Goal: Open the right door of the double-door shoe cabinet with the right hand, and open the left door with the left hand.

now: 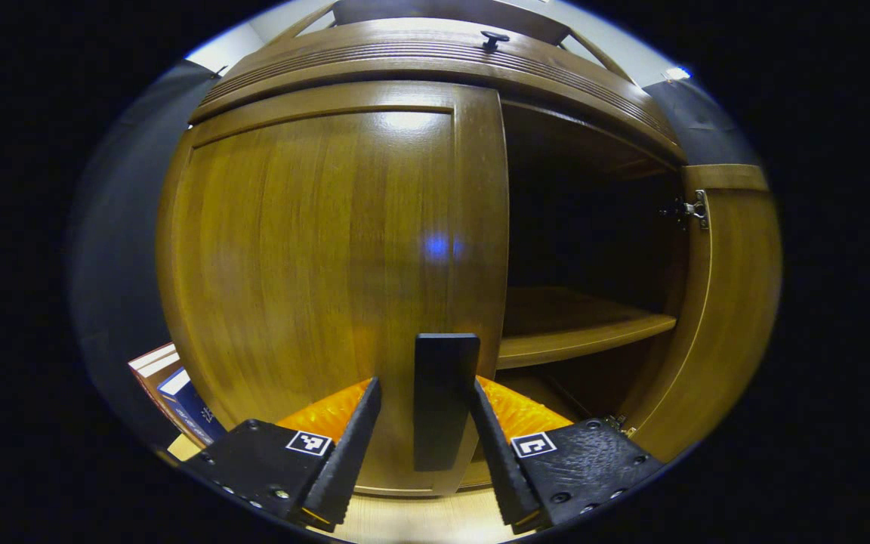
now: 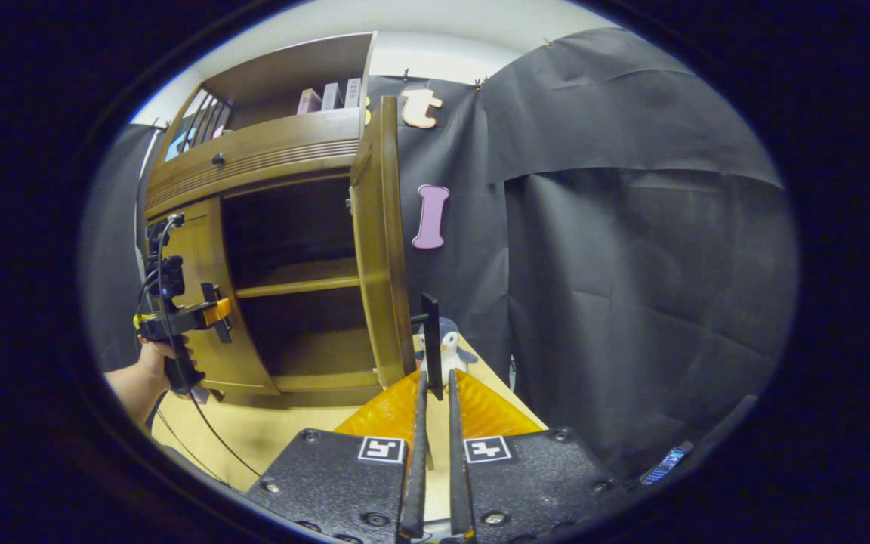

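Right gripper view: my right gripper (image 2: 435,393) pinches the right door's handle (image 2: 430,340), door swung wide. My left gripper (image 1: 424,423), spread apart, straddles the left door's handle (image 1: 444,400); left door (image 1: 329,264) remains closed.

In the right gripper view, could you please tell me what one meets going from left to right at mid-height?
Person's hand holding the left gripper → closed brown wooden left door → dark open cabinet interior with wooden shelf → open wooden right door → black door handle → black cloth wall.
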